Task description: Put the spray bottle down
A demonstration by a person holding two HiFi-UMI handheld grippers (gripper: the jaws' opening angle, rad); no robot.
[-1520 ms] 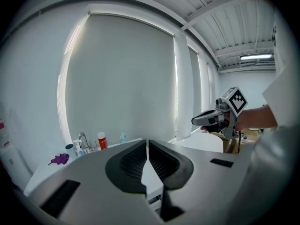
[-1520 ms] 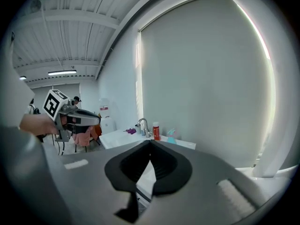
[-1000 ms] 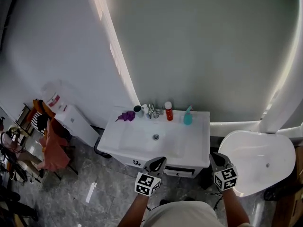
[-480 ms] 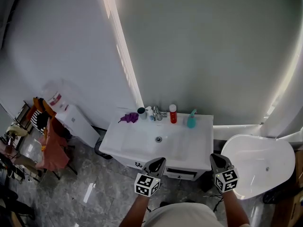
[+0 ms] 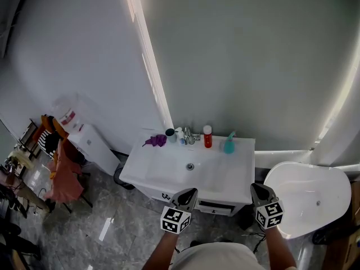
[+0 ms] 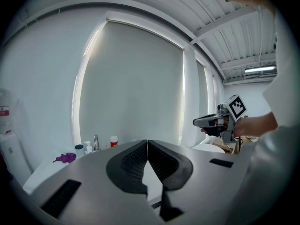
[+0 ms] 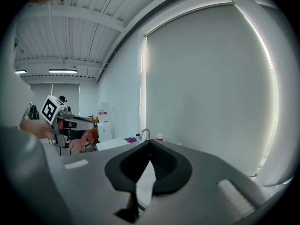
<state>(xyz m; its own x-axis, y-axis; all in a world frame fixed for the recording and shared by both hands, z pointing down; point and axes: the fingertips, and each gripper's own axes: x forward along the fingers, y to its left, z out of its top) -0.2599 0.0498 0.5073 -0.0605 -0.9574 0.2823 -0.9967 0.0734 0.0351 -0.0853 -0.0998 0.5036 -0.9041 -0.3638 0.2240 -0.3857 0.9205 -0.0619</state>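
A teal spray bottle (image 5: 229, 144) stands upright at the back right of the white vanity sink (image 5: 225, 176). No gripper touches it. My left gripper (image 5: 188, 192) hovers in front of the vanity's front edge, shut and empty; its own view shows the jaws (image 6: 147, 142) pressed together with nothing between them. My right gripper (image 5: 256, 188) hangs off the vanity's front right corner, also shut and empty, its tips meeting in its own view (image 7: 150, 142). Each gripper shows in the other's view, held level in a hand.
Along the sink's back edge stand a red bottle (image 5: 208, 136), a faucet (image 5: 190, 135), a dark cup (image 5: 170, 133) and a purple cloth (image 5: 156, 141). A white oval fixture (image 5: 306, 193) sits to the right. A water dispenser (image 5: 84, 139) and chairs with clothes (image 5: 59, 176) are left.
In the head view the sink has drifted a little right and down. Both grippers keep their spots, shut and empty.
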